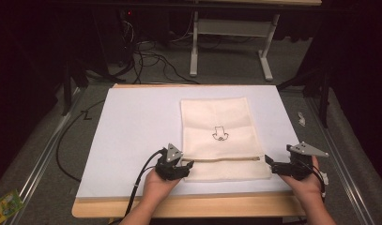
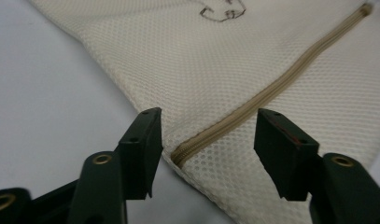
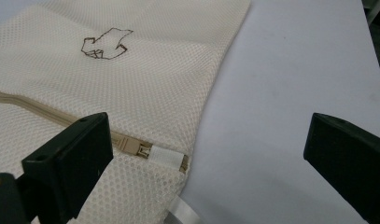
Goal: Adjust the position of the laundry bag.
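Two grippers, both with jaws apart, nothing held. Left gripper (image 1: 183,165) straddles the zipper's left end (image 2: 178,154) at the mesh bag's (image 1: 217,117) edge. Bag lies flat, centre of the white mat (image 1: 132,131). Right gripper (image 1: 269,162) sits at the zipper pull (image 3: 131,148), right edge.

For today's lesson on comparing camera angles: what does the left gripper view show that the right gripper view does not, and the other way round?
Left gripper view alone: the closed end of the beige zipper at the bag's edge, between that gripper's open black jaws. Right gripper view alone: the zipper's beige slider and white pull tab at the other edge, and a stretch of bare white table cover beyond it. Both share: the cream mesh zip bag, its beige zipper line, and the small dark outline drawing printed on the mesh.
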Available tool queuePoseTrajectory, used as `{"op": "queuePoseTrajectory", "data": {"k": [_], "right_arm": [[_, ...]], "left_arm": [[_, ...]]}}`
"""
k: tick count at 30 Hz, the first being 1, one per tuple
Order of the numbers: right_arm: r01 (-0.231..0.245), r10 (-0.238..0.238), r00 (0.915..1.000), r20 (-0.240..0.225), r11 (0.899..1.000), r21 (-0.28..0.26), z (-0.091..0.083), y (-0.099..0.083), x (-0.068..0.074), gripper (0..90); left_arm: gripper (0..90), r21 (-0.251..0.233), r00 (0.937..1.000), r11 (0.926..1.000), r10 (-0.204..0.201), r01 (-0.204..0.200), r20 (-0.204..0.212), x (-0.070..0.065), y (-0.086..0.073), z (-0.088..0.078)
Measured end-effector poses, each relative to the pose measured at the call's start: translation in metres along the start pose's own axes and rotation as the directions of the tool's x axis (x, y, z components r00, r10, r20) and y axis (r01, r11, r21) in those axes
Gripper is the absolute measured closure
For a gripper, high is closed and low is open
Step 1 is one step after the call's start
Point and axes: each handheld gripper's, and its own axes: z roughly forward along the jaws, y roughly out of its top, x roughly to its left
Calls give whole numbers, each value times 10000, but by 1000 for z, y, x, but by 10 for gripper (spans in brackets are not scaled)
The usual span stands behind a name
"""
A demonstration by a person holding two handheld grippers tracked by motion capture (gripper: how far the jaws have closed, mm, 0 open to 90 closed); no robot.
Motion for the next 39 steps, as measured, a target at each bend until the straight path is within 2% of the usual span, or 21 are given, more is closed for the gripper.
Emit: {"op": "queuePoseTrajectory", "data": {"k": [1,4,5,7,8,9,12,18,21,27,33,34,35,36,37,38,39], "right_arm": [[-9,9,10000,-45,10000,-8,0,0,0,21],[-21,21,10000,-48,10000,0,0,-1,0,29],[-52,52,10000,-38,10000,69,1,-1,1,33],[-37,38,10000,-61,10000,87,2,-1,1,39],[-37,38,10000,-61,10000,87,2,-1,1,39],[-33,34,10000,-87,9999,110,2,-1,2,47],[-7,9,9999,-153,9999,123,1,-1,3,68],[100,-98,9995,-309,9999,40,0,-1,6,110],[62,-62,9993,-364,10000,20,-1,-1,7,122],[-37,38,9983,-587,10000,7,-2,-3,8,157],[70,-65,9967,-814,10000,59,0,-2,14,189],[120,-113,9962,-868,9999,78,0,-2,15,215],[139,-124,9946,-1029,9998,142,0,-2,21,325],[139,-124,9946,-1029,9998,142,0,-2,21,325],[268,-248,9924,-1202,9995,151,2,-3,27,478],[268,-248,9924,-1202,9995,151,2,-3,27,478],[245,-212,9911,-1314,9994,232,4,-2,30,525]], "left_arm": [[481,146,9999,9999,37,-35,-138,-1,1,4],[509,333,9995,9994,-18,29,-319,-2,1,11],[624,370,9993,9993,34,-21,-361,-2,1,10],[750,377,9994,9993,55,-43,-327,0,0,8],[791,377,9994,9993,55,-43,-327,0,0,8],[791,371,9994,9993,84,-72,-328,1,-1,8],[865,431,9996,9989,209,-201,-191,3,-1,5],[874,619,9988,9970,465,-456,-131,5,-3,-3],[873,749,9980,9955,597,-581,-191,10,-7,-10],[872,1185,9968,9904,750,-714,-259,21,-19,-34],[837,964,9973,9936,635,-597,-363,26,-24,-37],[817,893,9974,9943,623,-588,-367,26,-24,-37],[755,755,9979,9958,541,-512,-359,27,-24,-38],[755,648,9982,9971,430,-403,-419,28,-23,-39],[684,487,9984,9987,180,-154,-532,31,-22,-40],[667,487,9984,9987,180,-154,-532,31,-22,-40],[667,472,9984,9988,123,-98,-547,32,-22,-41]]}}
